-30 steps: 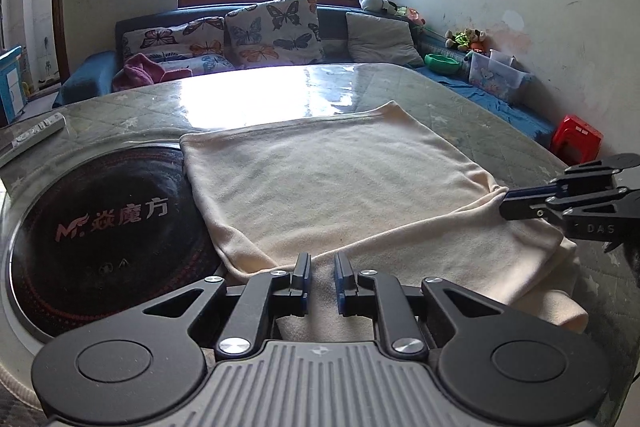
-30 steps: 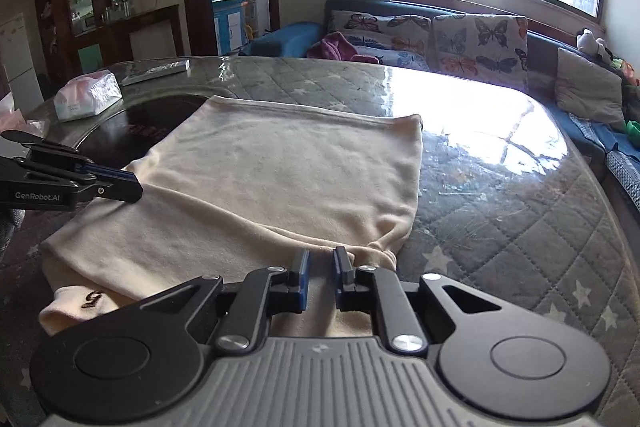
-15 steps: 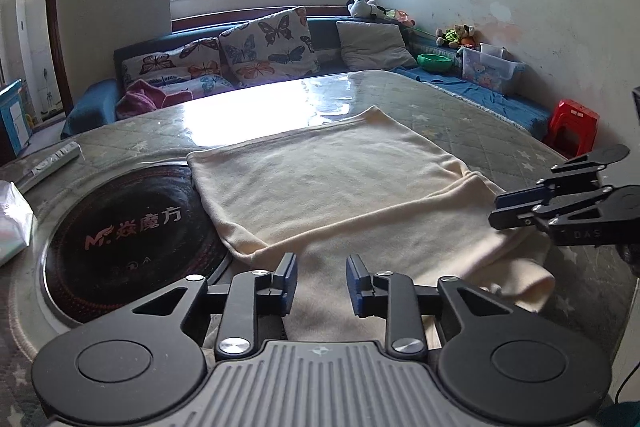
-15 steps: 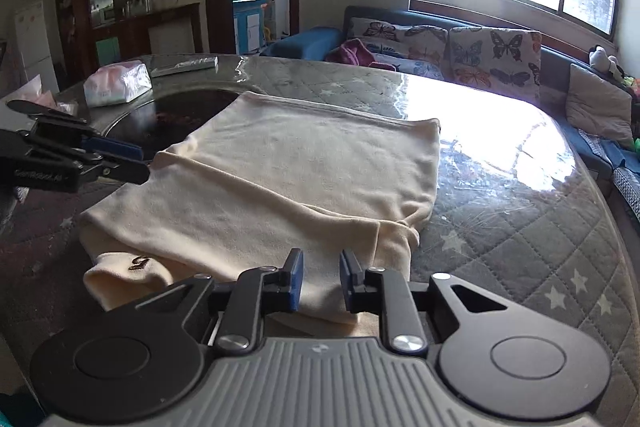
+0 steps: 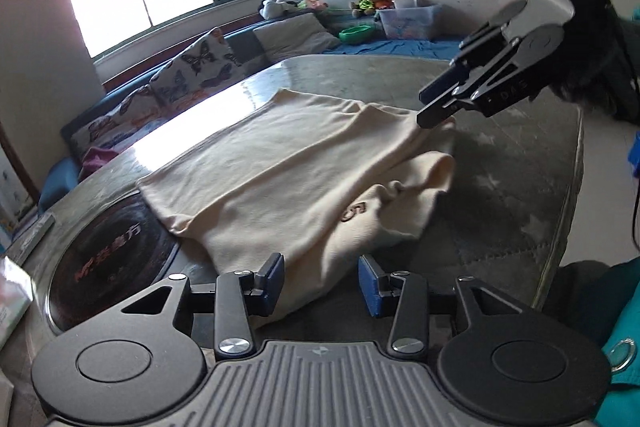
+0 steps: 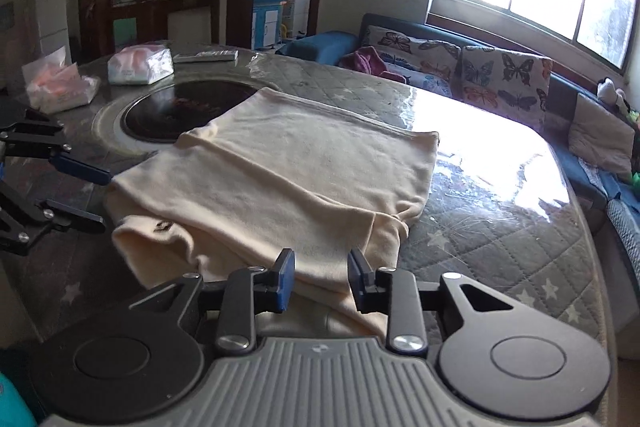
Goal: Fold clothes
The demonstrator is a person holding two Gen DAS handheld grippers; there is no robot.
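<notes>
Release after a fold: the cream garment (image 6: 288, 183) lies doubled over on the quilted table (image 6: 500, 247), the left gripper (image 5: 320, 281) and right gripper (image 6: 320, 277) opening with cloth between unpressed pads; next, probably, regrasping an edge for another fold.

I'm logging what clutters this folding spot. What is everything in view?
Cream folded knit garment: one, cream, middle of table, partly over the hob.
Round black glass hob: one, black, set into the table's far left part.
Grey quilted table cover: one, grey with stars, under clear sheet.
Plastic-wrapped tissue packs: two, white-pink, far left of table.
Butterfly-print cushions: several, white, on blue sofa under the window.
Left gripper: one, black with blue pads, jaws opening, garment edge between them, pads clear.
Right gripper: one, same, jaws opening over garment's near edge.
</notes>
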